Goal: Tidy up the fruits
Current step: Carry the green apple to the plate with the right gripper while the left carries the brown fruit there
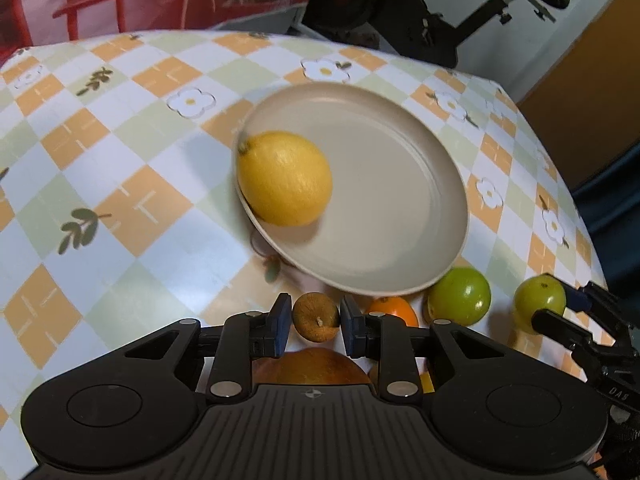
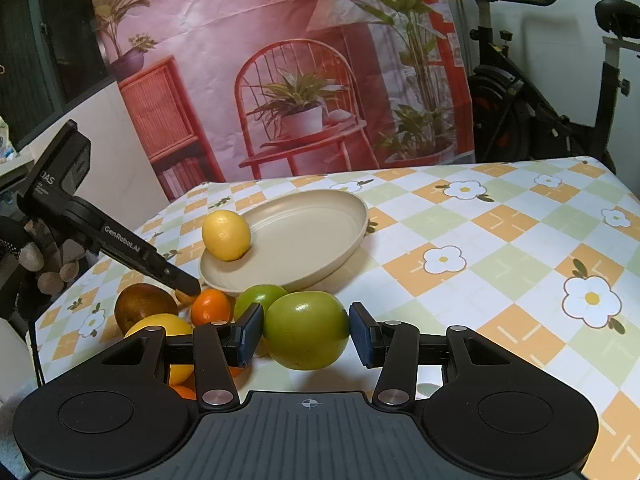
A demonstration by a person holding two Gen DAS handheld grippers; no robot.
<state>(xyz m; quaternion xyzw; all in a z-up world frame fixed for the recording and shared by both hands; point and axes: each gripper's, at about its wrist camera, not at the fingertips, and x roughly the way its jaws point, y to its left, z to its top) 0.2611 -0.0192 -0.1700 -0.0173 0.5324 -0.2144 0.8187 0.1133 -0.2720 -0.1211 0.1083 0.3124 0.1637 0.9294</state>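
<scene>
Two grippers: I have both down at the near edge of the table [image 2: 500,240], in among the loose fruit.
Left gripper [image 1: 316,320]: I see its blue pads on either side of a small brown fruit [image 1: 316,317]; they look pressed to it, clamped.
Right gripper [image 2: 306,334]: it straddles a green fruit [image 2: 306,330]; the left pad touches the skin, the right pad seems to leave a thin gap, so I cannot tell whether the grip has closed.
Plate [image 1: 400,200]: beige, shallow, lying toward the middle of the table on the checked floral cloth, just beyond the fruit cluster.
Lemon [image 1: 285,178]: inside the plate, resting against its left rim, stem end pointing away from me.
Second green fruit [image 1: 459,296]: on the cloth just beside the plate's near rim, between the plate and the right gripper.
Orange [image 2: 211,307]: small, on the cloth at the near-left, touching nothing I can make out clearly; the left gripper's fingertip sits just above it in the right wrist view.
Large brown fruit [image 2: 145,306]: at the near-left corner, left of the orange.
Yellow fruit [image 2: 168,334]: partly hidden behind my right gripper's body, near the table's front edge.
Backdrop [image 2: 280,60]: a printed pink cloth with a red chair hangs beyond the far edge.
Exercise bike [image 2: 540,80]: stands past the far-right corner.
</scene>
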